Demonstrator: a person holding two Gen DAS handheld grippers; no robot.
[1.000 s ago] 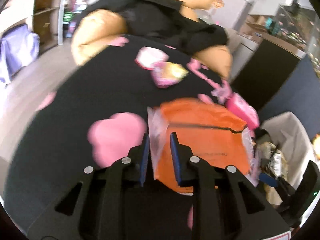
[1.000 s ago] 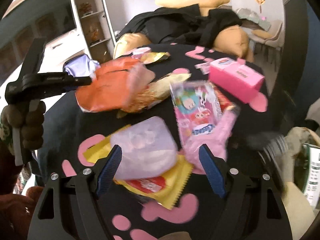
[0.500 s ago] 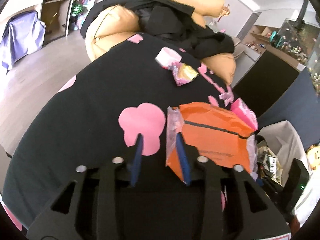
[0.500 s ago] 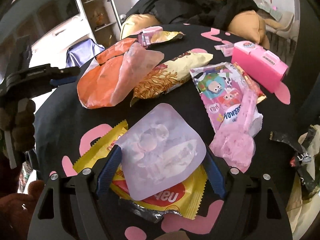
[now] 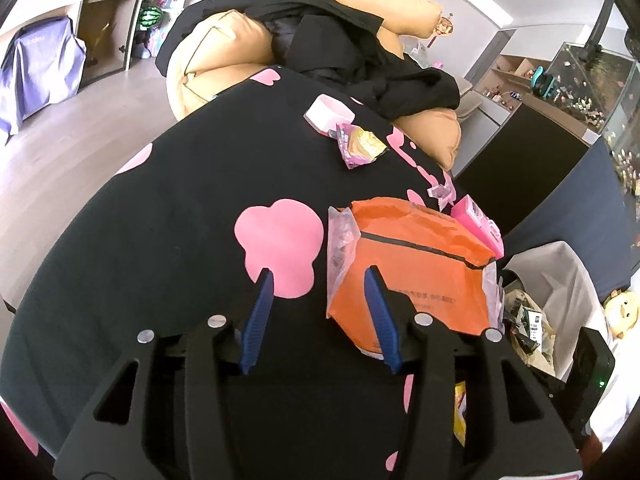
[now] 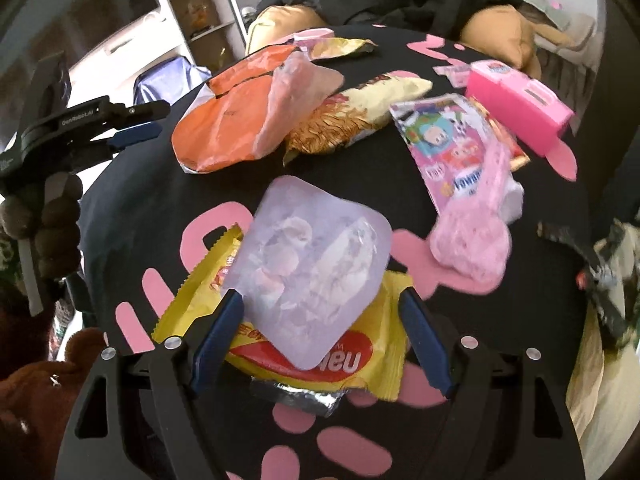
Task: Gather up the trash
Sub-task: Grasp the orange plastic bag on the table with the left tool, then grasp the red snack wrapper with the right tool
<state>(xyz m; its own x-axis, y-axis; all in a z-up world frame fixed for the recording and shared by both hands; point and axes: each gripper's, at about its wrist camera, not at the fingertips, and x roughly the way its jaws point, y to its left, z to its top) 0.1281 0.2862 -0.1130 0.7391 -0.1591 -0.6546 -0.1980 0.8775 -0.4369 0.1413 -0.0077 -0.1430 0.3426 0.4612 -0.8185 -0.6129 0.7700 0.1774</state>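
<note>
An orange bag [image 5: 416,264] with a clear plastic flap [image 5: 340,240] lies on the black pink-patterned tablecloth [image 5: 160,240]. My left gripper [image 5: 320,280] is open and empty, its right finger beside the bag's left edge. In the right wrist view the orange bag [image 6: 228,120] lies at the far left. My right gripper [image 6: 320,300] is open around a lilac plastic packet [image 6: 316,272] lying on a yellow wrapper [image 6: 360,356]. A pink cartoon wrapper [image 6: 452,152] and a noodle packet [image 6: 360,116] lie farther back.
A pink box [image 6: 520,104] sits at the table's far right. A white-lined trash bin [image 5: 560,292] holding wrappers stands right of the table. A small pink wrapper [image 5: 360,144] lies at the far edge. An orange beanbag with black clothing [image 5: 340,52] is behind.
My left gripper has opened and let go of the orange bag's clear flap, then pulled back. My right gripper has moved forward, bringing its fingers around the lilac packet.
</note>
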